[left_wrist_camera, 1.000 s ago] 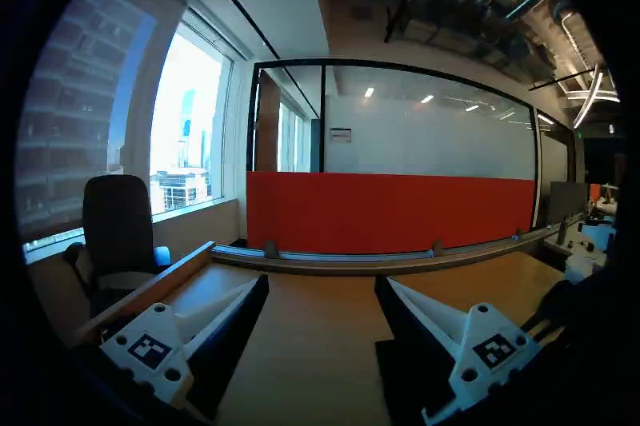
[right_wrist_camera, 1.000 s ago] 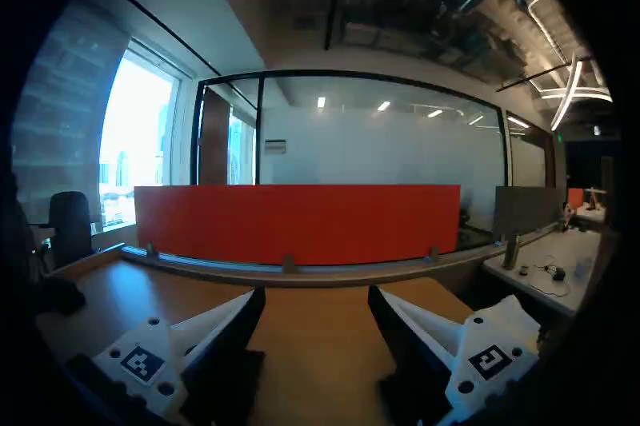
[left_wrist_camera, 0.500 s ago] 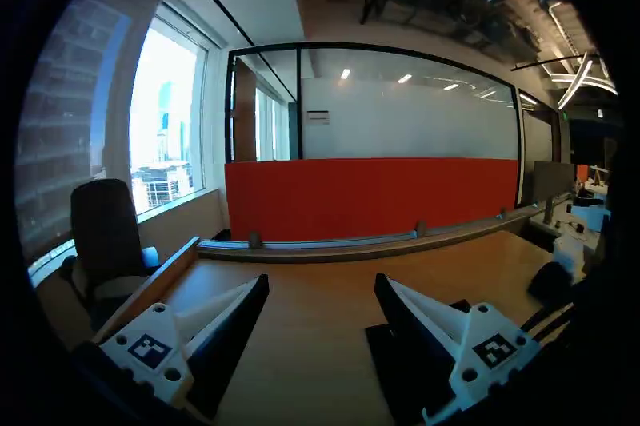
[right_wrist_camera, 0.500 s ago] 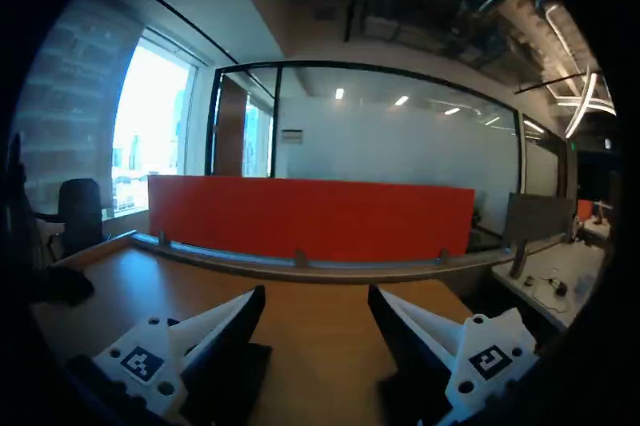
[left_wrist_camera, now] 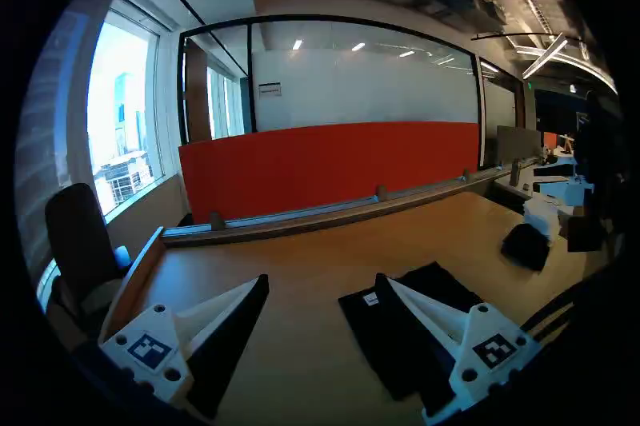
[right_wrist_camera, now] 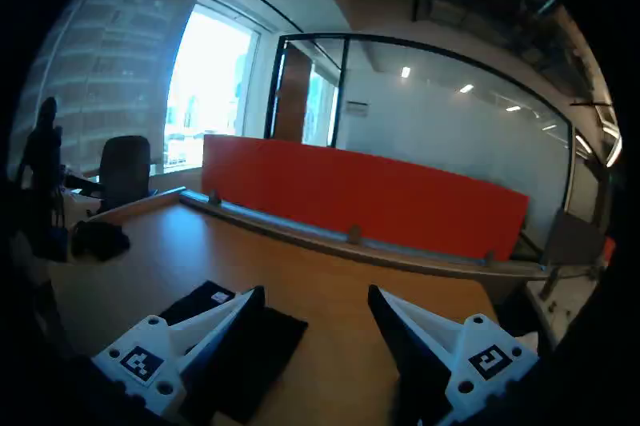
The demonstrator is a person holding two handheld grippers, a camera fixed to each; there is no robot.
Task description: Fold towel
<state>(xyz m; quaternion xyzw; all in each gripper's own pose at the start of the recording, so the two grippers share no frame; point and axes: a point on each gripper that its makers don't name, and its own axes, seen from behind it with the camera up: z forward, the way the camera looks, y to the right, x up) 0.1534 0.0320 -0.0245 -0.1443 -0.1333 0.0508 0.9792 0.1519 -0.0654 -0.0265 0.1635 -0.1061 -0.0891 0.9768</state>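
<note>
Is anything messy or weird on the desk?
Nothing stands out. The black towel lies flat on the wooden desk with its white tag showing. No spills or damage are visible.

The towel (left_wrist_camera: 366,332) is black and is lying flat on the desk (left_wrist_camera: 320,266). In the left gripper view it is sitting beneath the right-hand jaw; in the right gripper view, beneath the left-hand jaw. Its white tag (left_wrist_camera: 370,298) is facing up at the far edge.
</note>
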